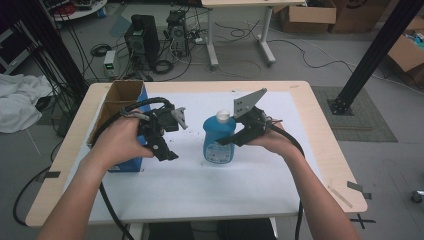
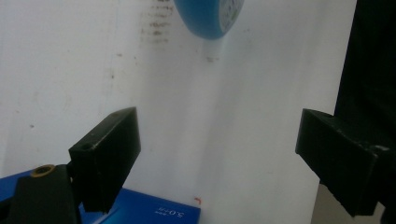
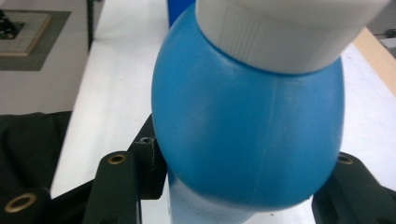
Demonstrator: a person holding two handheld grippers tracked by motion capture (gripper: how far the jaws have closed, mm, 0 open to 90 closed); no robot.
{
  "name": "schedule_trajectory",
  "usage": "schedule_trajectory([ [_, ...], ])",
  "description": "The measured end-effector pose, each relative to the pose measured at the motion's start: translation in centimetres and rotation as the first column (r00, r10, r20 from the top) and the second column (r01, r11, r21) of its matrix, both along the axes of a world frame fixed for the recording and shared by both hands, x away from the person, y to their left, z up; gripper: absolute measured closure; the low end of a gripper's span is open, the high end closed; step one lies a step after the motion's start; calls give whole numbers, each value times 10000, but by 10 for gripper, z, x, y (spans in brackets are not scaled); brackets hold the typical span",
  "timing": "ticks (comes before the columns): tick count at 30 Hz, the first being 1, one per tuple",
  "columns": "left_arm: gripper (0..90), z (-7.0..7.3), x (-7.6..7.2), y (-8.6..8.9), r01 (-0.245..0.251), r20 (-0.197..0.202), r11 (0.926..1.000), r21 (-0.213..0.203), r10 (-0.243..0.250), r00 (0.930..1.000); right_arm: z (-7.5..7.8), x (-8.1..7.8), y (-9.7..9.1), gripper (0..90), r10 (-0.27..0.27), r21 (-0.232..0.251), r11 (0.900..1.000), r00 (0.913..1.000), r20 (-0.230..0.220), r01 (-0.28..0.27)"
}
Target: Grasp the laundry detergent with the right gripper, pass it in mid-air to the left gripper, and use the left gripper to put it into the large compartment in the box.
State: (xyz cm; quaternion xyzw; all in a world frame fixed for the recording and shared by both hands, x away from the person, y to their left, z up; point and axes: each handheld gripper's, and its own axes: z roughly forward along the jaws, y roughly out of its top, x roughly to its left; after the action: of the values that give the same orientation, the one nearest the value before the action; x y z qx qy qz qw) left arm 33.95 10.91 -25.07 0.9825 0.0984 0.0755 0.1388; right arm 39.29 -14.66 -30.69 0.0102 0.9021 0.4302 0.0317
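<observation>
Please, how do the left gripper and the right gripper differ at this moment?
The right gripper is shut on the blue bottle; the left gripper holds nothing. In the left gripper view its jaws stand wide apart over the white table top, while the right gripper's jaws press on both sides of the bottle. The left gripper is beside the cardboard box; the right is near the table's middle. Both are black, and each is held in one hand.

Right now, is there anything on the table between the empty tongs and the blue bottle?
No. In the high view, only bare white table lies between the left tongs and the blue bottle, which the right tongs grip.
</observation>
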Motion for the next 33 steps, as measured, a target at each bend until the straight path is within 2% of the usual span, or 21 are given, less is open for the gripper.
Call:
schedule_trajectory([
  [4, 145, 15, 0, -5, -27, 175, 9999, -116, 29, 9998, 5, -6, 8, 454, 284, -167, 9995, 9996, 17, -284],
  [16, 137, 38, -1, -19, 135, 242, 9990, -435, -124, 9996, 11, -18, 24, 454, 812, -258, 9964, 9966, 160, -808],
  [27, 129, 44, 0, -36, 343, 233, 9984, -448, -332, 9992, 12, -24, 35, 454, 1090, -308, 9936, 9938, 203, -1084],
  [33, 125, 44, 0, -46, 532, 168, 9981, -295, -527, 9985, 11, -26, 41, 454, 1246, -416, 9915, 9920, 217, -1236],
])
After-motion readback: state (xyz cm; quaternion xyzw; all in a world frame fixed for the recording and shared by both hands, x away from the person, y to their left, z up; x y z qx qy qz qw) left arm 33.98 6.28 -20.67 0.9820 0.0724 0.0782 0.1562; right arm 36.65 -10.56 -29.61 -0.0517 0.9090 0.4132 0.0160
